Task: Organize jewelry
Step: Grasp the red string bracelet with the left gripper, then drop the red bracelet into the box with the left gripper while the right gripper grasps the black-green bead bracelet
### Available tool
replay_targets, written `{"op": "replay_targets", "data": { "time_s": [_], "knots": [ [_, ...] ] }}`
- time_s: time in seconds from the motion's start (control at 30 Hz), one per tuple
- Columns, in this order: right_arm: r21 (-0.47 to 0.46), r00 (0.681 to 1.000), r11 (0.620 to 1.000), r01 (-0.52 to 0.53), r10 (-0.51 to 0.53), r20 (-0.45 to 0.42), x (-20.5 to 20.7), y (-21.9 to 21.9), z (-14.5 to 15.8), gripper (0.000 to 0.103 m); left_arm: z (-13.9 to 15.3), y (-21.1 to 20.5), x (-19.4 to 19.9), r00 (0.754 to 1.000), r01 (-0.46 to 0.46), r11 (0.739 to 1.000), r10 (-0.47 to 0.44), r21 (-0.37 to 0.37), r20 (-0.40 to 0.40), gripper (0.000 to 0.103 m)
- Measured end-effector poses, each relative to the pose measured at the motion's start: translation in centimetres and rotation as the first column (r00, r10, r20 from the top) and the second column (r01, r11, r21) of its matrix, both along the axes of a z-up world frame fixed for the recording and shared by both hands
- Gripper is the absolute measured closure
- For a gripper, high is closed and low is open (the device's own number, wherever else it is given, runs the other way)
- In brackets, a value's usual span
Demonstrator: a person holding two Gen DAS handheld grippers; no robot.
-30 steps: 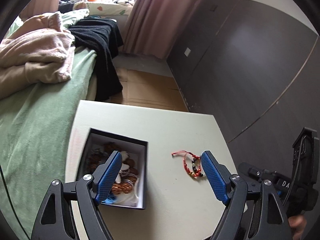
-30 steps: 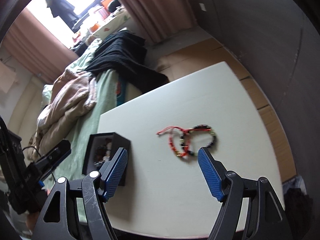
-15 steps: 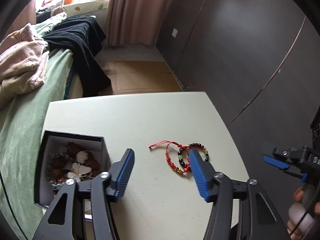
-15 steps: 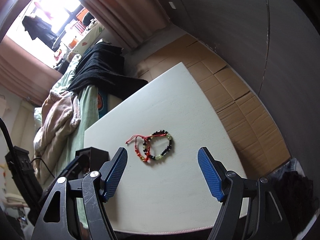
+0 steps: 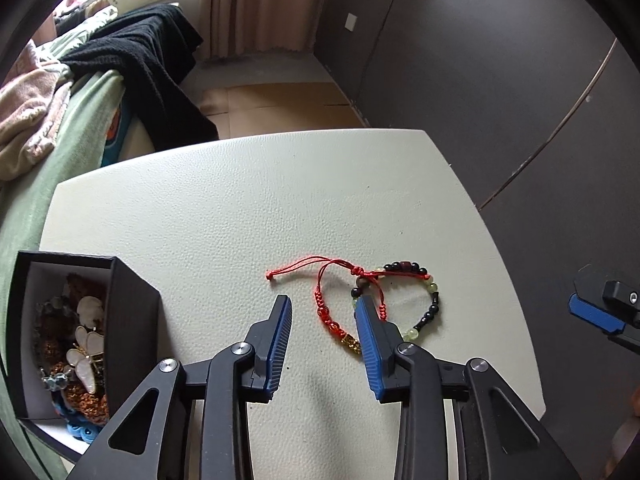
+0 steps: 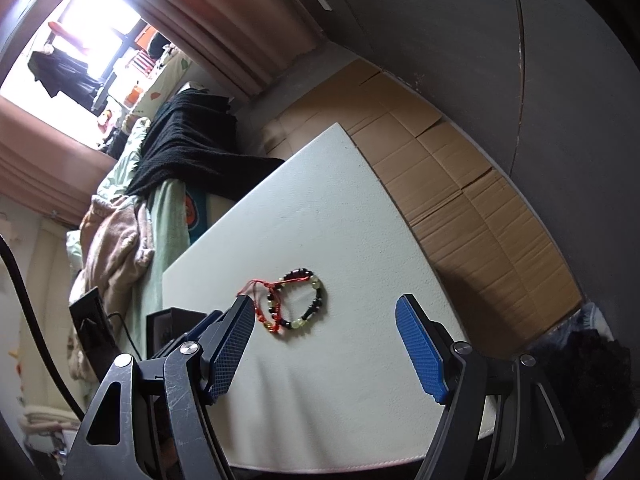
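Note:
A red cord bracelet (image 5: 325, 303) with red and gold beads lies on the white table (image 5: 240, 208), overlapping a bracelet of black and pale green beads (image 5: 430, 304). My left gripper (image 5: 323, 306) is open, low over the table, its fingers straddling the red bracelet's loop without touching it. A black box (image 5: 132, 324) with several jewelry pieces inside stands at the table's left front. In the right wrist view both bracelets (image 6: 292, 304) lie ahead of my right gripper (image 6: 325, 312), which is open, empty and held higher.
A bed with green sheet (image 5: 68, 128), pink blanket and black garment (image 5: 156, 68) borders the table's left and far side. Dark wall panels (image 5: 500, 80) and cardboard flooring (image 6: 460, 184) lie to the right. The table's right edge is close to the beaded bracelet.
My left gripper has moved right from the box to the bracelets and narrowed its opening around the red one. My right gripper has pulled back and risen.

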State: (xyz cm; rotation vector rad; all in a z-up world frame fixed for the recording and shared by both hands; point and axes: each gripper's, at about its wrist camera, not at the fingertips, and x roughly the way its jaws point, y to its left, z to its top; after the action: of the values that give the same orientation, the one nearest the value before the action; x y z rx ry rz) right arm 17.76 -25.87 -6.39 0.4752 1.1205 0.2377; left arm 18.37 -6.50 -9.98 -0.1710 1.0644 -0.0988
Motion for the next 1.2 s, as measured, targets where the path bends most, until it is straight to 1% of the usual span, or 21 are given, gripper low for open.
{"op": "replay_targets", "data": {
  "time_s": [0.13,0.17,0.2,0.23,0.33,0.37,0.4,0.5,0.53,0.63,0.77,0.9,1.03,1.1,1.13,1.17,1.2],
  "knots": [
    [-0.062,1.000,0.998,-0.010,0.009,-0.006,0.5,0.6,-0.5,0.030,-1.1,-0.7,0.4,1.000,0.010,1.000,-0.010,0.015,-0.022,0.069],
    [-0.060,1.000,0.998,-0.016,0.015,-0.010,0.6,0.8,-0.6,0.030,-1.5,-0.9,0.5,0.999,0.016,0.999,-0.015,0.027,-0.036,0.071],
    [-0.057,1.000,0.998,-0.022,0.021,-0.019,0.7,1.0,-0.8,0.030,-1.9,-1.0,0.7,0.999,0.019,0.999,-0.018,0.035,-0.050,0.075],
    [-0.052,0.999,0.998,-0.026,0.025,-0.024,0.8,1.2,-1.0,0.030,-2.0,-1.1,0.7,0.999,0.017,0.999,-0.015,0.048,-0.044,0.079],
    [-0.060,0.999,0.998,-0.033,0.031,-0.031,1.1,1.5,-1.3,0.030,-2.0,-1.1,0.6,0.999,0.021,0.998,-0.019,0.066,-0.035,0.082],
    [-0.066,0.999,0.997,-0.034,0.032,-0.032,1.3,1.6,-1.3,0.030,-1.9,-1.1,0.5,0.999,0.022,0.997,-0.020,0.074,-0.031,0.087],
    [-0.073,0.999,0.997,-0.034,0.032,-0.034,1.4,1.7,-1.4,0.030,-2.0,-1.0,0.4,0.999,0.025,0.996,-0.022,0.085,-0.026,0.089],
    [-0.093,0.999,0.995,-0.034,0.031,-0.038,1.7,2.0,-1.6,0.030,-2.0,-0.7,0.2,0.999,0.025,0.997,-0.024,0.069,-0.023,0.091],
    [-0.101,0.999,0.994,-0.039,0.035,-0.042,1.8,2.2,-1.8,0.030,-2.0,-0.6,0.2,0.999,0.025,0.998,-0.024,0.063,-0.026,0.097],
    [-0.105,0.997,0.993,-0.061,0.055,-0.053,2.1,2.7,-2.2,0.030,-1.6,-0.1,-0.1,0.999,0.029,0.999,-0.029,0.019,-0.019,0.097],
    [-0.112,0.996,0.991,-0.075,0.068,-0.063,2.5,3.1,-2.7,0.030,0.0,1.2,-0.6,1.000,0.020,0.999,-0.019,-0.028,0.018,0.097],
    [-0.166,0.994,0.981,-0.103,0.094,-0.059,3.0,4.2,-3.1,0.032,1.5,2.3,-0.7,0.999,0.010,0.998,-0.006,-0.069,0.049,0.097],
    [-0.205,0.988,0.968,-0.148,0.137,-0.065,3.7,5.6,-3.7,0.044,2.9,3.5,-0.7,0.997,0.004,0.994,0.005,-0.112,0.080,0.097],
    [-0.213,0.985,0.963,-0.167,0.155,-0.069,4.0,6.3,-4.1,0.046,3.4,4.1,-0.7,0.996,-0.001,0.992,0.013,-0.125,0.089,0.097],
    [-0.209,0.984,0.962,-0.174,0.162,-0.075,4.2,6.6,-4.3,0.049,3.6,4.4,-0.7,0.996,-0.005,0.991,0.017,-0.134,0.093,0.097],
    [-0.217,0.983,0.959,-0.180,0.165,-0.082,4.5,7.0,-4.6,0.054,3.7,4.7,-0.7,0.995,-0.007,0.990,0.021,-0.143,0.094,0.097],
    [-0.237,0.982,0.955,-0.182,0.166,-0.085,4.6,7.3,-4.9,0.057,3.9,5.2,-0.7,0.995,-0.011,0.988,0.026,-0.155,0.097,0.097]
  ]
}}
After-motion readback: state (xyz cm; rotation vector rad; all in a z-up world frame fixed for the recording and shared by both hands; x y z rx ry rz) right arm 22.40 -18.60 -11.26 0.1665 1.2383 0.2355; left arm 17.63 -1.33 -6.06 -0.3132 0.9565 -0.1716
